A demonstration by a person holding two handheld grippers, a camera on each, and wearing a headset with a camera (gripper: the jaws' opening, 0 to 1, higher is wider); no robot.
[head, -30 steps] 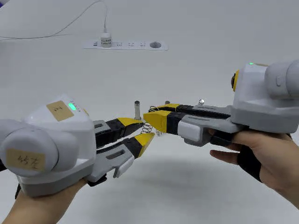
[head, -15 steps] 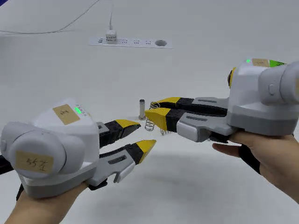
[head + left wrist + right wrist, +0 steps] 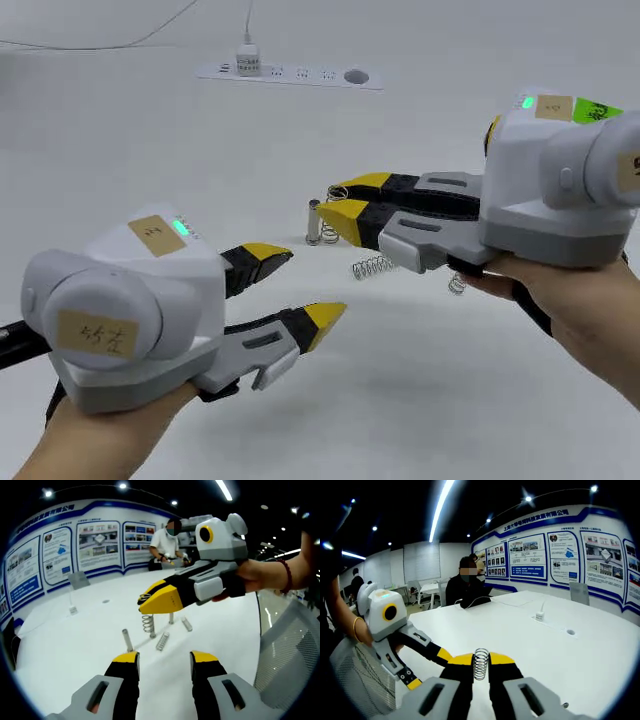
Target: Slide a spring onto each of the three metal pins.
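A bare metal pin [image 3: 313,222] stands upright on the white table [image 3: 150,160]. Right beside it a spring [image 3: 329,233] stands upright. Two loose springs lie flat, one [image 3: 373,266] in front of the pin, one [image 3: 457,284] under the right hand. My right gripper [image 3: 335,201] hovers just above the pins, shut on a spring [image 3: 480,663] held upright between its yellow tips. My left gripper [image 3: 300,285] is open and holds nothing, nearer to me. In the left gripper view its jaws [image 3: 162,657] face a bare pin [image 3: 128,640], the upright spring [image 3: 148,623] and a lying spring [image 3: 162,641].
A white power strip [image 3: 290,74] with a plugged charger [image 3: 248,60] lies at the table's far side. A mesh chair [image 3: 290,650] stands beside the table. People sit at desks in the background.
The right gripper has lifted off the table with a spring in its tips. The left gripper has drawn back from the pins, and its jaws stand wider apart.
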